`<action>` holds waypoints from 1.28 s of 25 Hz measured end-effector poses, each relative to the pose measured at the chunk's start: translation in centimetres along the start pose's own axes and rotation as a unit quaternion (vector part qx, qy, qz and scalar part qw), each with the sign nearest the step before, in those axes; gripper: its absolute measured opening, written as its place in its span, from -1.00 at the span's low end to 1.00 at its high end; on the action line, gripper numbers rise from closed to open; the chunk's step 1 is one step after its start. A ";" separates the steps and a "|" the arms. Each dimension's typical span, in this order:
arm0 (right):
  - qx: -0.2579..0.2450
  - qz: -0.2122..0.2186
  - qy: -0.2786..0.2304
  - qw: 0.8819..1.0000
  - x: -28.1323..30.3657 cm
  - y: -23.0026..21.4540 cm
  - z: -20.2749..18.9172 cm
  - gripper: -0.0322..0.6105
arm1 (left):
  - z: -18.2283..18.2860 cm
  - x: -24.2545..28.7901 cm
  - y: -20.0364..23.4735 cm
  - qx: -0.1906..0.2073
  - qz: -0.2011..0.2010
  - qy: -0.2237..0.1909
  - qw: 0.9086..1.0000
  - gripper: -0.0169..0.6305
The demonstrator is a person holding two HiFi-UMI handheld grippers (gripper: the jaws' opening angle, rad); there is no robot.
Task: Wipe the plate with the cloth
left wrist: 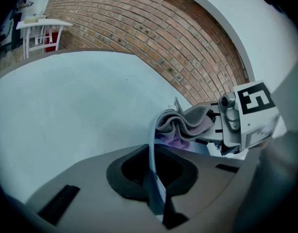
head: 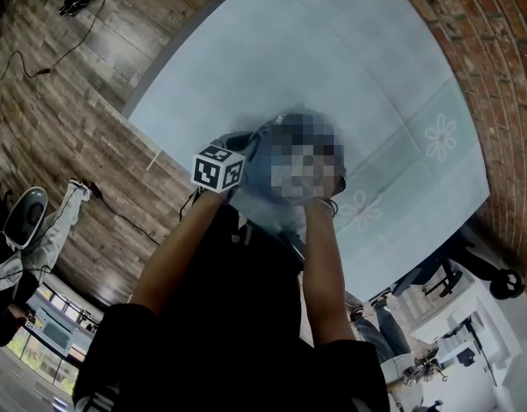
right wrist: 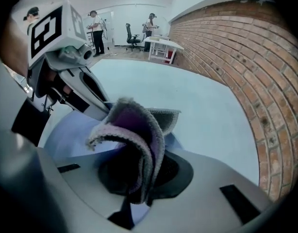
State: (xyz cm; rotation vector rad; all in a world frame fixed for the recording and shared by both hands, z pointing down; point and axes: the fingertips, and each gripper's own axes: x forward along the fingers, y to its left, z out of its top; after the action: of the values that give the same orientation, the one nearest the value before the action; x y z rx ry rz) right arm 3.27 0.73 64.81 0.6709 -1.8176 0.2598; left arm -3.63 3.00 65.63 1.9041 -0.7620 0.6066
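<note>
Grey-purple terry cloth [right wrist: 139, 130] is pinched in the right gripper [right wrist: 138, 181]. Its jaws are pressed together on the bunched folds, and the loose part stands up and curls over. Just behind the cloth is the pale blue plate [right wrist: 66, 132]; whether the cloth touches its face, I cannot tell. The left gripper [left wrist: 154, 176] has its jaws closed on the plate's thin rim, which runs edge-on btw. them, so the plate is held tilted by that rim. In the left gripper view the cloth sits at the far part of the plate, w/ the right gripper just beside it at the right.

From the head view both forearms [head: 324, 264] reach fwd, close together. The marker cube [head: 219, 168] of the left gripper is on top. Under them is the table [head: 349, 67] w/ a light blue-grey cover and faint flower prints [head: 440, 137]. Wood floor [head: 83, 84] is at the left, and a brick wall [right wrist: 222, 47] runs along the table's other side. Far in the bg are two persons [right wrist: 95, 25], an office chair [right wrist: 133, 37] and a white desk [right wrist: 161, 43].
</note>
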 end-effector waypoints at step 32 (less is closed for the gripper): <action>0.002 -0.032 -0.010 0.999 -2.3 3.5 -2.5 -0.72 | 0.3 -0.1 -0.3 0.000 0.002 0.002 1.000 -0.82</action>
State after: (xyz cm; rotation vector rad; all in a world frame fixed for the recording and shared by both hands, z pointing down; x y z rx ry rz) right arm 3.80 5.50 64.11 0.7361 -1.8112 0.2139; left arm -3.42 2.91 65.26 1.9003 -0.7643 0.6124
